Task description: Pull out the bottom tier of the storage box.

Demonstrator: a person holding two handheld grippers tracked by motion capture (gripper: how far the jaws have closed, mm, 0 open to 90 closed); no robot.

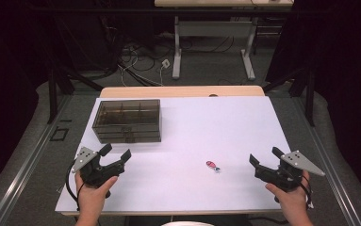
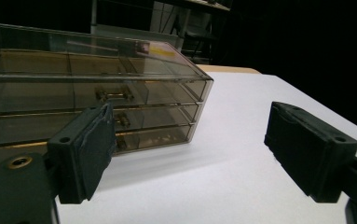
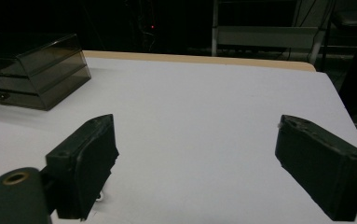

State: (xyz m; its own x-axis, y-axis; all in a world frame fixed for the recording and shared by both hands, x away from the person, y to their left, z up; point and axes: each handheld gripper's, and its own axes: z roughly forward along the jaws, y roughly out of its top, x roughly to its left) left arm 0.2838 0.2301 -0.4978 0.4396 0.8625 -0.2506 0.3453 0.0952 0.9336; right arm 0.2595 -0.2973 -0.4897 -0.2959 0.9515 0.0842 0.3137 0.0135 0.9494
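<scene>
Both claws hovered with jaws apart and nothing between them: the left claw [image 1: 118, 156] near the drawer box [image 1: 127, 121], the right claw [image 1: 264, 157] well apart. A small red item [image 1: 212, 165] lay on the table [image 1: 206, 122].

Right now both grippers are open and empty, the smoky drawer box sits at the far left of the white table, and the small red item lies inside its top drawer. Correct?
Not quite. The small red item lies out on the white table, between the left gripper and right gripper, as the high view shows. The drawer box placement and open, empty grippers are right.
</scene>
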